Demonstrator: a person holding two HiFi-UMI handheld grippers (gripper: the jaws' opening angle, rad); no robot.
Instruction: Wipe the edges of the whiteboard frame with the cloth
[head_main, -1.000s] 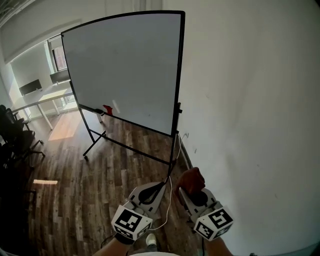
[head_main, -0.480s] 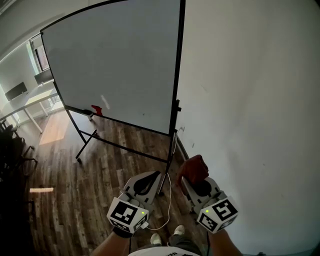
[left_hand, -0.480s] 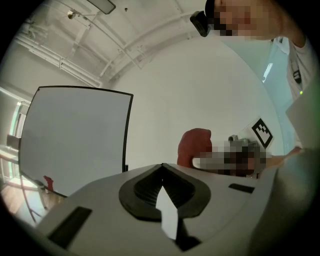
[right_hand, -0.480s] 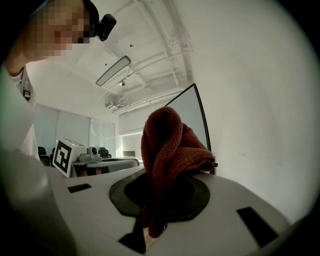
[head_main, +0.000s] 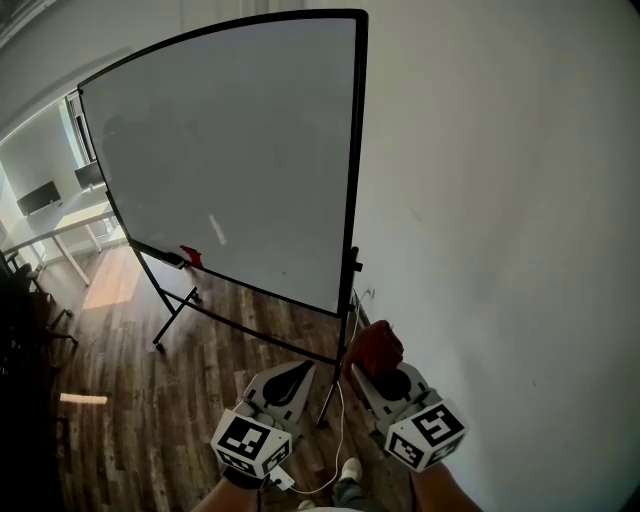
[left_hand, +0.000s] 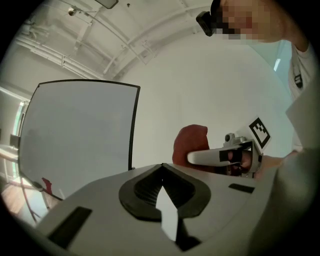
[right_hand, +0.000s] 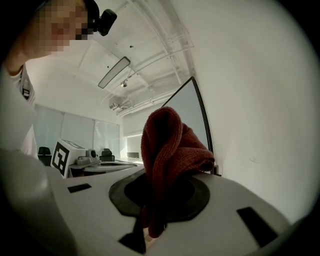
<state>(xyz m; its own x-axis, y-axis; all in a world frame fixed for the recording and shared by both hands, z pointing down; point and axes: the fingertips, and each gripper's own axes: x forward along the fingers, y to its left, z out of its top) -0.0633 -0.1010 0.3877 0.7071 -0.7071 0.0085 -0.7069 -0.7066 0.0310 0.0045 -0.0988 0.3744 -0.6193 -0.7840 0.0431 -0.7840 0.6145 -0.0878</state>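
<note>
The whiteboard (head_main: 230, 160) stands on a wheeled stand, its thin black frame (head_main: 356, 150) running up the right side beside the white wall. My right gripper (head_main: 378, 370) is low in the head view, shut on a dark red cloth (head_main: 375, 345) that bunches above its jaws close to the frame's lower right post. In the right gripper view the cloth (right_hand: 170, 150) fills the jaws, with the whiteboard's frame (right_hand: 202, 120) behind it. My left gripper (head_main: 298, 370) sits beside it, shut and holding nothing. In the left gripper view the fingertips (left_hand: 161, 167) meet, and the board (left_hand: 75, 135) and the cloth (left_hand: 192, 145) lie beyond them.
A small red object (head_main: 189, 256) rests on the board's tray. The stand's black legs (head_main: 170, 310) spread over the wood floor. A white cable (head_main: 338, 440) trails down from the stand. Desks (head_main: 70, 215) and dark chairs (head_main: 20, 310) stand at the far left. The wall (head_main: 500, 220) is close on the right.
The head view has tipped up, so the board's top edge shows again. Both grippers stay low. The cloth has shifted slightly left, nearer the frame's right post.
</note>
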